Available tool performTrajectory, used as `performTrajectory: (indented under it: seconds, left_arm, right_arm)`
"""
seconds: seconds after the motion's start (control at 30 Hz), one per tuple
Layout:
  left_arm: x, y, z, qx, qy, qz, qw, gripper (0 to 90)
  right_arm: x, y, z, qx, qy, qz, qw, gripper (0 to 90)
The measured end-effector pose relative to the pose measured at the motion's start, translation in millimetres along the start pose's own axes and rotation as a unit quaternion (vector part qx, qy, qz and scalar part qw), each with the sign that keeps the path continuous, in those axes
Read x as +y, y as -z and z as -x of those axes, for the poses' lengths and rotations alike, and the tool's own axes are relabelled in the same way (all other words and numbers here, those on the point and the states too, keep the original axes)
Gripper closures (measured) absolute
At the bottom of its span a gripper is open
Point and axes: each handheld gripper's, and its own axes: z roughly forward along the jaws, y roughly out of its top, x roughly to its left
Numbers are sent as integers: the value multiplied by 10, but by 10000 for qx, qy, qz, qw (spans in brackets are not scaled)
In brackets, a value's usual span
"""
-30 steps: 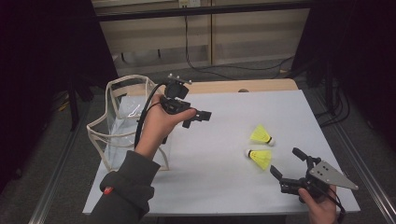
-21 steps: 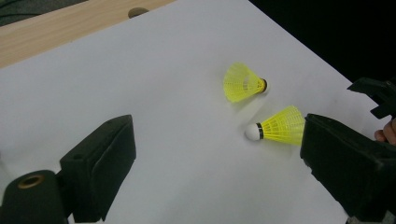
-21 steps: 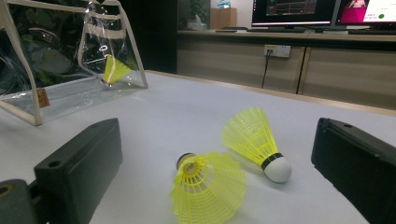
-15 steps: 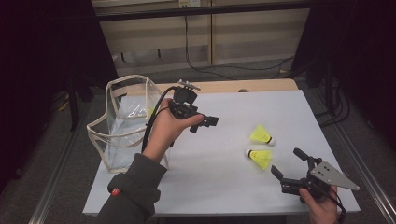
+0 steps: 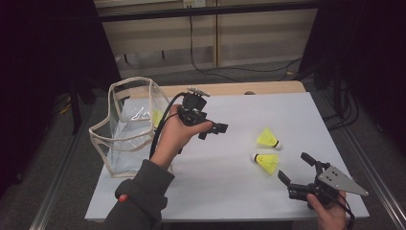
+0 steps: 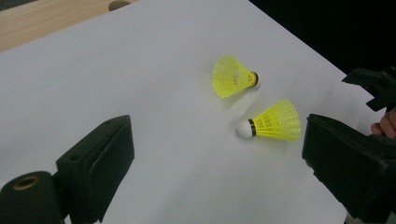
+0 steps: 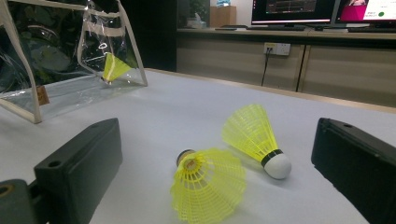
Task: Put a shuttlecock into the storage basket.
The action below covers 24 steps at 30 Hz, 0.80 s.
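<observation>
Two yellow shuttlecocks lie on the white table [image 5: 230, 191]. The farther shuttlecock [image 5: 267, 138] [image 6: 233, 77] [image 7: 257, 135] has its white cork to the right. The nearer shuttlecock [image 5: 265, 162] [image 6: 275, 122] [image 7: 208, 184] has its cork to the left. A third shuttlecock [image 5: 157, 117] [image 7: 114, 67] sits inside the clear bag [image 5: 129, 124] [image 7: 70, 60] at the left. My left gripper [image 5: 213, 132] [image 6: 219, 135] is open and empty, held above the table between the bag and the loose shuttlecocks. My right gripper [image 5: 297, 167] [image 7: 219, 135] is open just right of the nearer shuttlecock, low by the front edge.
The bag stands upright at the table's left edge with its mouth up. A wooden strip [image 5: 230, 88] runs along the table's far edge. Cables and dark floor lie beyond. The right gripper [image 6: 373, 86] also appears at the right edge of the left gripper view.
My left gripper has moved right, away from the bag and toward the two loose shuttlecocks. The right gripper has barely shifted.
</observation>
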Motion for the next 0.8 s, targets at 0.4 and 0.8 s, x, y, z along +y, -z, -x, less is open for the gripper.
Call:
performTrajectory:
  seconds: [0.4, 0.8]
  left_arm:
    - [-83, -161, 23, -114, -124, -46, 9998, 84]
    - [-152, -330, 89, -255, -287, -25, 9993, 69]
  right_arm:
    - [6, 14, 12, -39, 16, 26, 10000, 18]
    - [7, 18, 14, -34, 23, 18, 10000, 18]
